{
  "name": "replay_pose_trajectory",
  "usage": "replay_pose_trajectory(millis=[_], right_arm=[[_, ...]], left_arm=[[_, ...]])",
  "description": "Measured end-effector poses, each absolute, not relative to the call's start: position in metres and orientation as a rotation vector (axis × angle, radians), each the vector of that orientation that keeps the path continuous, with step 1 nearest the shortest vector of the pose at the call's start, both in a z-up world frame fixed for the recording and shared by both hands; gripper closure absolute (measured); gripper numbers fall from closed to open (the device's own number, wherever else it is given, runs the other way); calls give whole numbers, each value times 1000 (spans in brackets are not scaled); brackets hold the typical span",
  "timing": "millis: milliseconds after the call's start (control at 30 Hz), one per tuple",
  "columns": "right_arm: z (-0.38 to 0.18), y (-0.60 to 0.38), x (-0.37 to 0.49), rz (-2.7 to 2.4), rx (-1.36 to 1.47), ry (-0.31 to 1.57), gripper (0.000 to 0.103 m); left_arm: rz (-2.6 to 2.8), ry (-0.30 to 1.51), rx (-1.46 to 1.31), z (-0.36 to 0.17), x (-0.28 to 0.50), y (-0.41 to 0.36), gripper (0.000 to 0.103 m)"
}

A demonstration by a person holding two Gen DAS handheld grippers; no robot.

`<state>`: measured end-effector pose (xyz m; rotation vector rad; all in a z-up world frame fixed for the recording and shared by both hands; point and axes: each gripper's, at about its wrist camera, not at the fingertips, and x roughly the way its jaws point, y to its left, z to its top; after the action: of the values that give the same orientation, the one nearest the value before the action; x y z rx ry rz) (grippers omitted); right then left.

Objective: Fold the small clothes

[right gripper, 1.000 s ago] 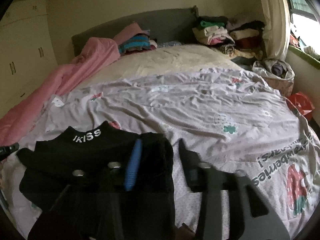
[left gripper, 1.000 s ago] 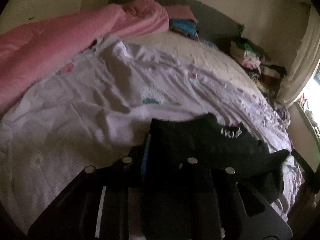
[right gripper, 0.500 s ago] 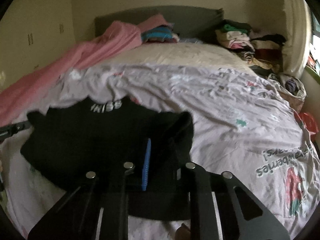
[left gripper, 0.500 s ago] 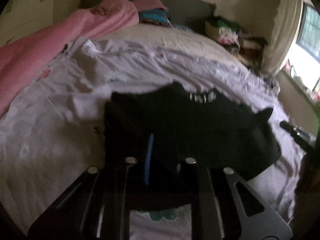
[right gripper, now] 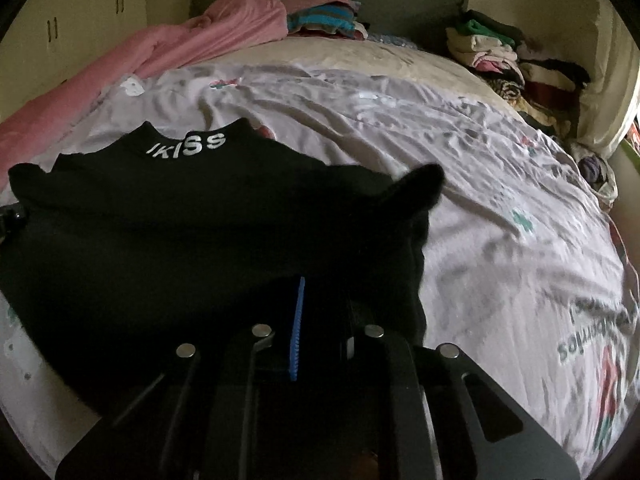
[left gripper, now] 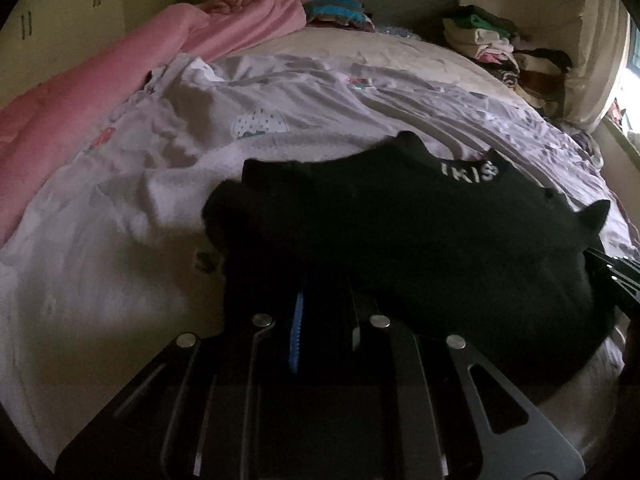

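Observation:
A small black top [left gripper: 400, 232] with white "IKISS" lettering on its collar [right gripper: 188, 145] is spread over the pale printed sheet [left gripper: 120, 264] on the bed. My left gripper [left gripper: 326, 292] is shut on the top's near left edge, with black cloth pinched against the blue pad. My right gripper [right gripper: 324, 296] is shut on the near right edge of the black top [right gripper: 200, 220], beside a sleeve that sticks up. Each gripper shows at the edge of the other's view, the right gripper [left gripper: 616, 276] and the left gripper [right gripper: 12, 216].
A pink blanket [left gripper: 120, 60] lies along the left side of the bed. Folded clothes [right gripper: 320, 20] sit at the grey headboard, and a pile of clothes [right gripper: 520, 64] is stacked at the far right. A wardrobe [right gripper: 80, 16] stands at the left.
Both grippers have sunk toward the bed and the black top now lies spread wider between them. The right jaws, apart a second ago, have closed on the cloth.

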<state>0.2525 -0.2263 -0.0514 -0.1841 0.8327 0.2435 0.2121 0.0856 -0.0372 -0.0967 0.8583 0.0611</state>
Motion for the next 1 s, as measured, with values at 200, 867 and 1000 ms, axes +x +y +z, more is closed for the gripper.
replay_pose_trajectory(millis=[200,867,1000], right_arm=[[-45,-222,285,247,-133,827,91],[-36,-261,328,114,-66,833,52],[-42,-255,330,146,-59,841,82]], left_arm=[[86,851,-215,-35,240,103,95],[47,813,-308,-35,259,150,62],[39,816,-267,-39,259,144,88]])
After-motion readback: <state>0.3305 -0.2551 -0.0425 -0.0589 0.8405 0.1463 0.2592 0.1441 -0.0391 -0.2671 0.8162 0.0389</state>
